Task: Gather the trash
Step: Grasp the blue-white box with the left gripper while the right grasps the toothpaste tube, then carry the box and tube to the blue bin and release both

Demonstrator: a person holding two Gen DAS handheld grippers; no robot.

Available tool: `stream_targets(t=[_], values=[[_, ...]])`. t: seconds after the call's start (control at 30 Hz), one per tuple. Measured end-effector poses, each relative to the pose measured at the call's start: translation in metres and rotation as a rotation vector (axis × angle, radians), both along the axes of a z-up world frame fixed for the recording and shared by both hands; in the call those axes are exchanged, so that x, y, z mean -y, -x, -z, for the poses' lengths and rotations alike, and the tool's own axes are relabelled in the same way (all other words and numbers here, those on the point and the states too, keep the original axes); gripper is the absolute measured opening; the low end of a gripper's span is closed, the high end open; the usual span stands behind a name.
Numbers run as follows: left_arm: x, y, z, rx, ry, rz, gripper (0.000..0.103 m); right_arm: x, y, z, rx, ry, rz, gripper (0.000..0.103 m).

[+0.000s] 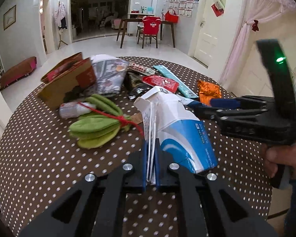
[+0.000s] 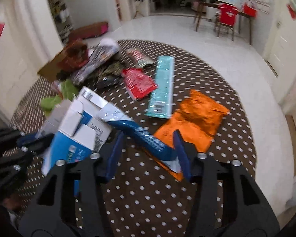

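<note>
The flattened blue-and-white carton [image 1: 173,126] stood pinched between the pressed-together jaws of your left gripper [image 1: 151,158] above the polka-dot table [image 1: 39,158]. Just right of the carton, your right gripper [image 2: 148,148] held its jaws spread around a blue wrapper [image 2: 146,136], not pressing it; an orange packet [image 2: 197,118] lay beyond.

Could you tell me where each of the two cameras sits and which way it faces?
Left wrist: on the left gripper, looking down across the dotted table; jaws shut on a flattened blue-white carton; right gripper and a hand show.
Right wrist: on the right gripper, looking down at the orange wrapper; left gripper shows.
Shared: carton, orange wrapper, teal packet.
</note>
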State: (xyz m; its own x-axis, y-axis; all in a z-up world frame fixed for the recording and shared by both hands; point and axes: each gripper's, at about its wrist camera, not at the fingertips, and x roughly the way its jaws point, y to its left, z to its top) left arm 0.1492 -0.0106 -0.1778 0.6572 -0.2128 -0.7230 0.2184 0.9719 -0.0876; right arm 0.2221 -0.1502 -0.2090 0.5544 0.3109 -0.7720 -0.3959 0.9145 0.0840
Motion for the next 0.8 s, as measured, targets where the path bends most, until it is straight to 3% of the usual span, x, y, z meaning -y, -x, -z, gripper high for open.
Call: stream_targets(t=[0.07, 0.13, 0.3, 0.47, 0.8], values=[[-0.005, 0.003, 0.000, 0.000, -0.001, -0.012, 0.007, -0.009, -0.001, 0.004, 0.030, 0.072, -0.008, 0.026], [-0.010, 0.006, 0.000, 0.000, 0.002, -0.025, 0.007, -0.008, -0.001, 0.003, 0.022, 0.056, -0.003, 0.014], [-0.018, 0.014, -0.004, 0.014, 0.026, -0.040, 0.007, 0.002, 0.011, -0.003, 0.020, -0.025, 0.004, 0.013], [-0.016, 0.022, -0.014, 0.046, 0.051, -0.038, 0.007, 0.022, 0.029, -0.022, 0.051, -0.168, 0.031, 0.013], [0.016, 0.022, -0.045, 0.114, 0.092, 0.017, 0.007, 0.075, 0.066, -0.063, 0.151, -0.282, 0.112, 0.013]])
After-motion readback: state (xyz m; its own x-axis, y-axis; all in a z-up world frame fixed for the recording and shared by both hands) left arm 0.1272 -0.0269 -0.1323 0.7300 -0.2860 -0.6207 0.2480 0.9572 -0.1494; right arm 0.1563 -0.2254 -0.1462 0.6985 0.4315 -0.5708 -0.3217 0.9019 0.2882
